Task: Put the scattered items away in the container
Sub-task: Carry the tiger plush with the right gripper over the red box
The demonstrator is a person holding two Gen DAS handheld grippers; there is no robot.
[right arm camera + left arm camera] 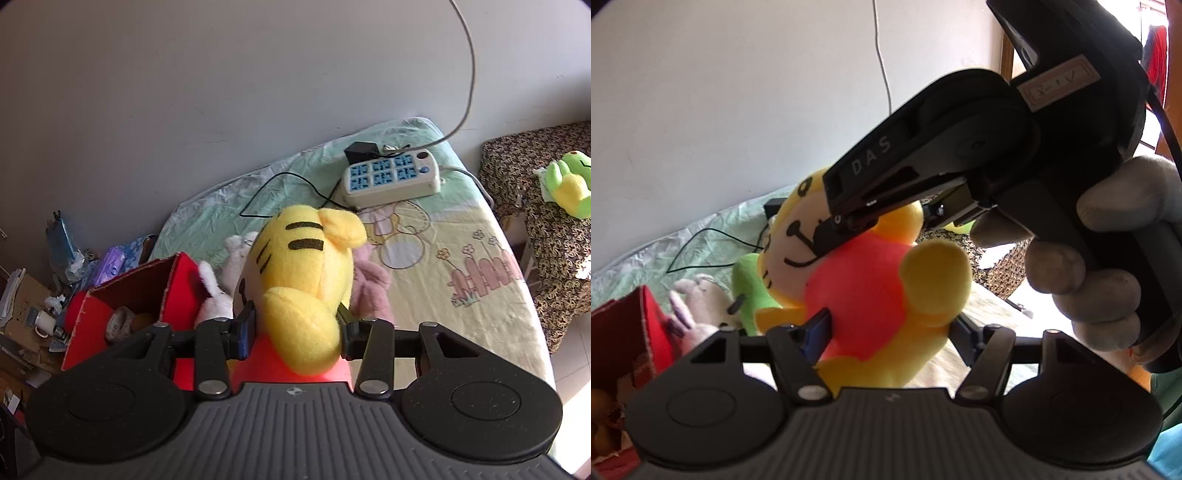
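A yellow tiger plush in a red shirt (864, 291) is held in the air by both grippers. My left gripper (886, 325) is shut on its red body. My right gripper (295, 328) is shut on its head and shoulder (303, 280); in the left wrist view the right gripper's fingers (846, 218) pinch the plush's face. The red cardboard box (122, 291) stands on the bed at lower left with small items inside; it also shows in the left wrist view (631, 332). A white rabbit plush (216, 295) and a pink plush (371, 284) lie next to the box.
A white power strip (391, 177) with a black adapter and cables lies on the bed near the wall. A green frog plush (569, 188) sits on a patterned seat at right. A cluttered desk (33, 314) is at far left.
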